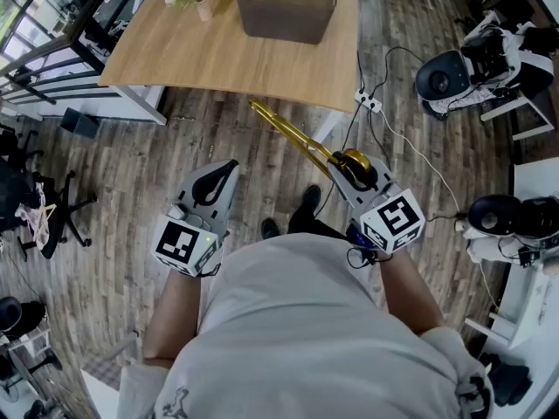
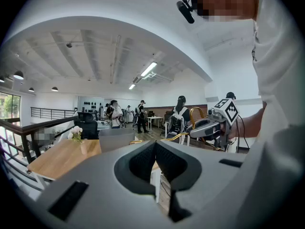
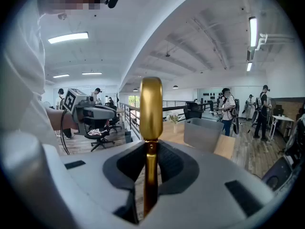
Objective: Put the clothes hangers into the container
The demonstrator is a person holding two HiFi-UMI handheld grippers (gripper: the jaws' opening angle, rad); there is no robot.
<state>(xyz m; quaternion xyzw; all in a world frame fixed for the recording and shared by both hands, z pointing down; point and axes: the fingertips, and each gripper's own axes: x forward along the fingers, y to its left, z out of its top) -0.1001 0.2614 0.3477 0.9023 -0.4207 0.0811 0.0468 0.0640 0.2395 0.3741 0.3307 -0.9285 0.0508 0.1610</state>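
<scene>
The right gripper [image 3: 151, 162] had its jaws closed narrowly on a gold clothes hanger [image 3: 151, 109], pinching its stem, with the hook rising above them; in the head view the hanger reached over the wooden floor [image 1: 131, 173] toward the table [image 1: 201, 55]; the grey container [image 1: 288, 9] stood on that table, well apart; the left gripper [image 2: 156, 159] had its jaws together on nothing.

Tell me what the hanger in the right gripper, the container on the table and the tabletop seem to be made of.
Hanger: probably metal, polished gold finish; it shows bright, mirror-like glints.
Container: likely plastic, grey and translucent; the walls look smoky and partly see-through.
Tabletop: wood or wood-look laminate, matte light brown with faint grain.
</scene>
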